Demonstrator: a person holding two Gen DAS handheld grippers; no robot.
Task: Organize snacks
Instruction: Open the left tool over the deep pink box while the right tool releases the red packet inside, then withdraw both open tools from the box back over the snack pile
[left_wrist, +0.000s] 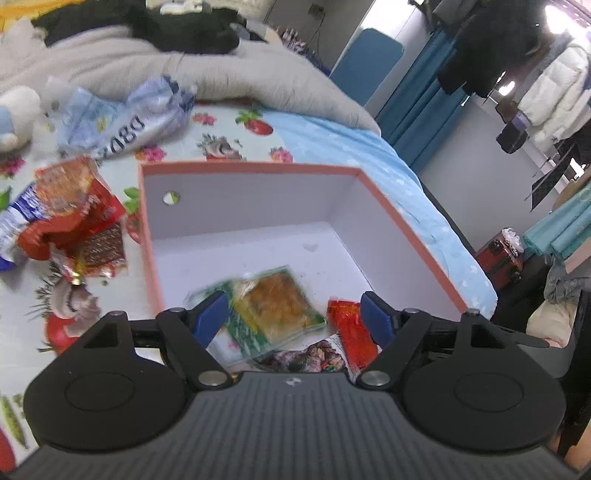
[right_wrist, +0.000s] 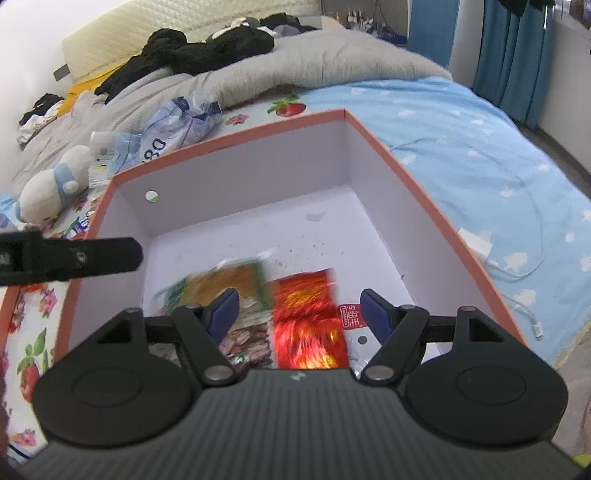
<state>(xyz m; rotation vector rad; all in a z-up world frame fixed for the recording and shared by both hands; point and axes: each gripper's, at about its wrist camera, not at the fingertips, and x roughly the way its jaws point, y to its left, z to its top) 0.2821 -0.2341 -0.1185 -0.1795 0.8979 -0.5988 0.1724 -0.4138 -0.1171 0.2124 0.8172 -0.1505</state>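
Observation:
An orange-rimmed box with white inside (left_wrist: 255, 168) (right_wrist: 236, 134) sits on the bed. Inside it lie a green-and-orange snack packet (left_wrist: 273, 308) (right_wrist: 229, 282), a red packet (left_wrist: 349, 325) (right_wrist: 308, 321) and a dark meat-print packet (left_wrist: 314, 356) (right_wrist: 247, 341). My left gripper (left_wrist: 295, 314) is open and empty above the box's near part, over the green packet. My right gripper (right_wrist: 299, 308) is open and empty above the red packet. Both packets look motion-blurred. Red snack packs (left_wrist: 79, 214) lie outside the box to its left.
A crumpled blue-white plastic bag (left_wrist: 125, 114) (right_wrist: 173, 125) and a white plush toy (right_wrist: 51, 184) lie behind the box. A grey duvet (left_wrist: 229, 70) covers the far bed. The left gripper's black arm (right_wrist: 70, 258) shows at the right wrist view's left. A white cable (right_wrist: 517, 269) lies right of the box.

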